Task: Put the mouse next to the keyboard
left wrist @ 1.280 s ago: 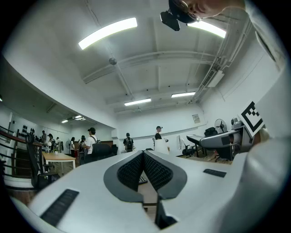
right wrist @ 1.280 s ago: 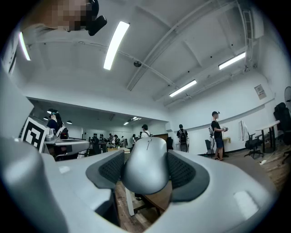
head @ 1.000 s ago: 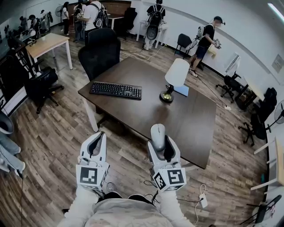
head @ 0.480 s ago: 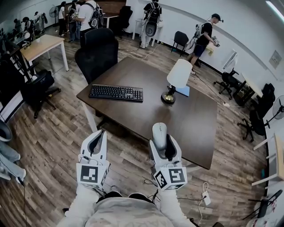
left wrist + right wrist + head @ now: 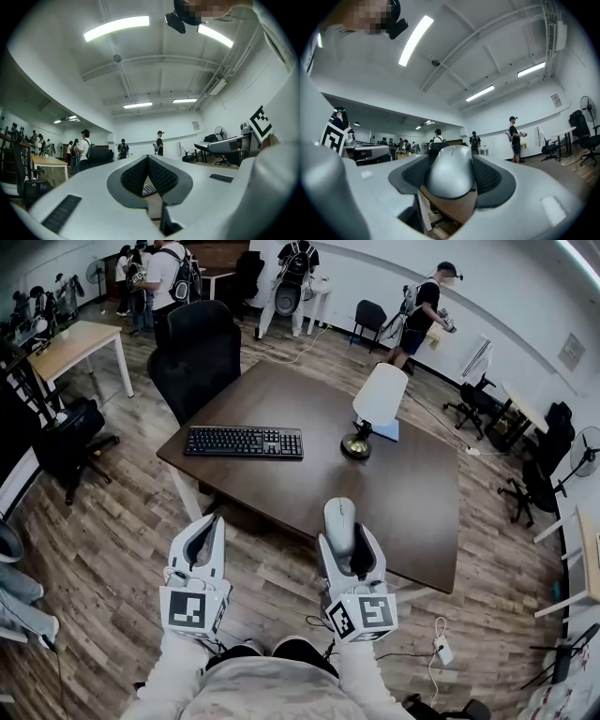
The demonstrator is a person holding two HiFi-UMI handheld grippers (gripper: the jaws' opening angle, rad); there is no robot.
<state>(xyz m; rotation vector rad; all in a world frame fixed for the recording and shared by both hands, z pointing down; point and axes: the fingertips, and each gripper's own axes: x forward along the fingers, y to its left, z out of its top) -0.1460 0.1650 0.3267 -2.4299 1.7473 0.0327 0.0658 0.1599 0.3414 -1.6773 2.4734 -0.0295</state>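
A grey computer mouse [image 5: 338, 523] is clamped nose-up in my right gripper [image 5: 342, 538], held in the air just short of the near edge of the dark wooden table [image 5: 412, 502]. In the right gripper view the mouse [image 5: 451, 174] fills the gap between the ribbed pads. A black keyboard [image 5: 245, 442] lies at the table's left part, well ahead and to the left of the mouse. My left gripper [image 5: 202, 535] hangs beside the right one over the floor, jaws closed with nothing held; the keyboard [image 5: 148, 189] peeks through the small notch between its pads.
A table lamp [image 5: 371, 407] with a white shade stands mid-table, with a blue pad [image 5: 385, 431] behind it. A black office chair [image 5: 198, 354] is pushed in at the far left corner. Several people stand along the back wall. A power strip [image 5: 442, 651] lies on the floor at right.
The view has drifted closer to the table; keyboard and lamp sit slightly lower and left in the head view. Both grippers keep their pose, with the mouse still held.
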